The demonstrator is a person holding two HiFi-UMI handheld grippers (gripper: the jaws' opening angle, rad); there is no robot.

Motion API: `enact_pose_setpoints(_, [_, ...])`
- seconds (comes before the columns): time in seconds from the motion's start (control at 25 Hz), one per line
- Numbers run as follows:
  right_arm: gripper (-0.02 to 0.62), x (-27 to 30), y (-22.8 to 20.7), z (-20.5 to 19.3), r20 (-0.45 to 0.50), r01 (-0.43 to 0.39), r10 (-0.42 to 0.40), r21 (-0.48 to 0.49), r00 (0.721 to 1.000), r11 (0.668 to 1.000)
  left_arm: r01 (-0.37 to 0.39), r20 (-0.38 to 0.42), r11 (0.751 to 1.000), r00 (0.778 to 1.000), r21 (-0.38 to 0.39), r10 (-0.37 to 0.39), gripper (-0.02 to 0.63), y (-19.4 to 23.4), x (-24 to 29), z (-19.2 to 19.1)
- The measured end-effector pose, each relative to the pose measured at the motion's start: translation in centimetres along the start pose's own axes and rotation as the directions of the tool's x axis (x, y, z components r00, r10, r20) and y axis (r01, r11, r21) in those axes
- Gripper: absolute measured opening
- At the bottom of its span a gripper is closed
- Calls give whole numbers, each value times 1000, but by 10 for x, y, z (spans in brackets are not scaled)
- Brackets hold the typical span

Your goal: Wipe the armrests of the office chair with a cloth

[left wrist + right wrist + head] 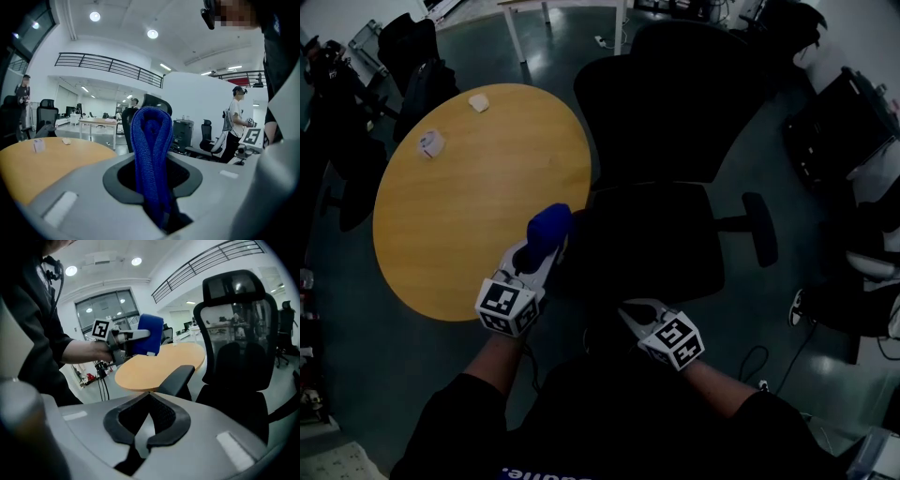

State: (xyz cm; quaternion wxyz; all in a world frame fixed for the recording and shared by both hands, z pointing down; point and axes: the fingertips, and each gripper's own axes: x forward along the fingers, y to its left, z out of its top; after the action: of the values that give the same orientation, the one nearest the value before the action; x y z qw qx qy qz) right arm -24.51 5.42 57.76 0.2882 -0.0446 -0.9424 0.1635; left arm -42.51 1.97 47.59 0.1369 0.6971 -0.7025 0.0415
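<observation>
Both jaw pairs are closed — the left gripper [546, 248] pinches a blue cloth [549, 223] over the round table's [469, 216] edge beside the office chair [666, 112]. The right gripper [630, 312], empty, faces the left armrest [177, 378].

The head view looks steeply down from above the person onto the office chair [652, 239], with the round table [469, 206] at 10 o'clock. The left gripper view sits just behind its jaws and faces level over the table. The right gripper view faces the armrest [177, 379] beside the table. At 11 o'clock it shows the left gripper [143, 336], which the head view shows too.
</observation>
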Motion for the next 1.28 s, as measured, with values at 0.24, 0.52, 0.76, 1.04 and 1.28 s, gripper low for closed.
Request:
enact_pose_setpoints(0.24, [5,34,-3,-24,-110,-42,43,5,993,999,27,-88,997,996,67,-21,118,31,47,-27])
enact_pose_setpoints(0.52, [5,57,-9,-43,-167,-33,37,26,985,999,87,-241,989,969,122,-55,118,49,90,-86])
enact_pose_setpoints(0.76, [5,69,-9,-54,-204,-39,42,21,978,999,112,-343,978,938,177,-45,119,59,113,-114])
enact_pose_setpoints(1.04, [5,84,-5,-67,-252,-49,49,7,967,999,150,-425,954,905,261,-26,119,60,131,-136])
enact_pose_setpoints(1.28, [5,90,-9,-69,-265,-49,44,-12,963,999,155,-419,942,908,297,-17,110,50,133,-141])
